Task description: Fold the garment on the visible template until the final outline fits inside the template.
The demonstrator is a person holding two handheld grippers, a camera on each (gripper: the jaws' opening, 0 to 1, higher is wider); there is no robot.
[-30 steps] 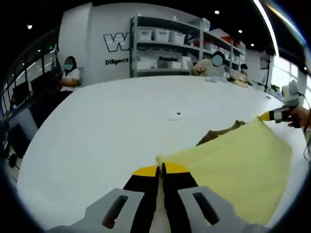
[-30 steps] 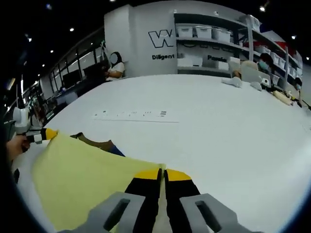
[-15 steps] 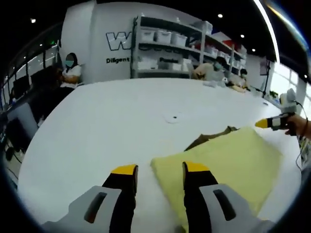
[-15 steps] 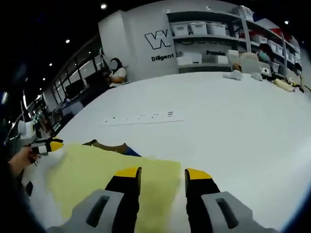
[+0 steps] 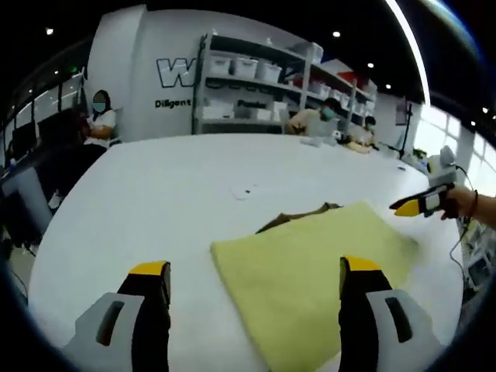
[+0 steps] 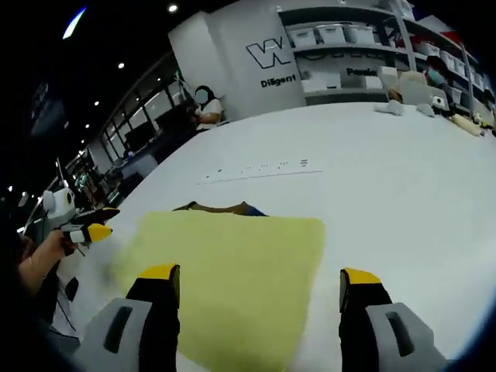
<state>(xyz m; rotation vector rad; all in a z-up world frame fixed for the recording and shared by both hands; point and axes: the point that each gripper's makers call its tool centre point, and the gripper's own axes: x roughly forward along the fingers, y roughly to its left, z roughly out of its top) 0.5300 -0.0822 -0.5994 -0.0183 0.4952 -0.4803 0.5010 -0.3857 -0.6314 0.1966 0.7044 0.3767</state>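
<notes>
One folded yellow garment (image 5: 318,267) lies on the white tabletop (image 5: 155,194), and two grippers hang above it.

The left gripper (image 5: 256,291) has its jaws spread wide and holds nothing. The right gripper (image 6: 260,291) is spread wide and empty too. The garment lies near the tabletop's near edge. One brown cloth (image 5: 294,217) peeks out from under its far edge. On the far wall (image 6: 232,54) there is a big "W". Shelves (image 5: 248,85) hold white bins. Three people sit at the far edge.
</notes>
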